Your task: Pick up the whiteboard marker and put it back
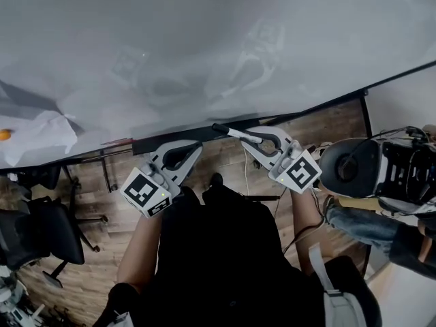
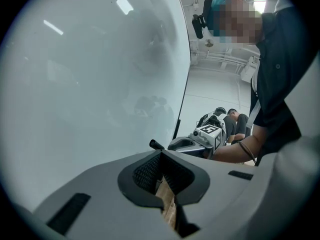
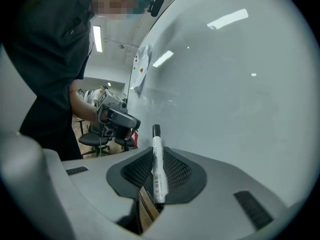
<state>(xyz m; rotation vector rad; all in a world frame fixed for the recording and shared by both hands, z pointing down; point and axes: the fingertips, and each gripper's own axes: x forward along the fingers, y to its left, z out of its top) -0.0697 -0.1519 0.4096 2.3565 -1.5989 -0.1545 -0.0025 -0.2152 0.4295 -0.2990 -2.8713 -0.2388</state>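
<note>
The whiteboard marker [image 1: 235, 134], white with a black cap, is clamped in my right gripper [image 1: 248, 138] and sticks out toward the whiteboard [image 1: 204, 46]. In the right gripper view the marker [image 3: 157, 164] lies lengthwise between the shut jaws of the right gripper [image 3: 152, 156], cap pointing ahead, close to the board [image 3: 235, 84]. My left gripper [image 1: 193, 148] hovers beside it at the board's lower edge. Its jaws are shut with nothing in them in the left gripper view [image 2: 161, 159]. The marker's cap [image 2: 156, 144] and the right gripper [image 2: 200, 139] show just beyond.
A black ledge [image 1: 157, 144] runs along the board's bottom edge, with a red item [image 1: 119, 142] on it. Paper [image 1: 41, 138] and an orange magnet [image 1: 5, 134] hang at the left. An office chair [image 1: 41, 230] stands lower left; black equipment [image 1: 354, 165] and another person's leg [image 1: 361, 223] are at right.
</note>
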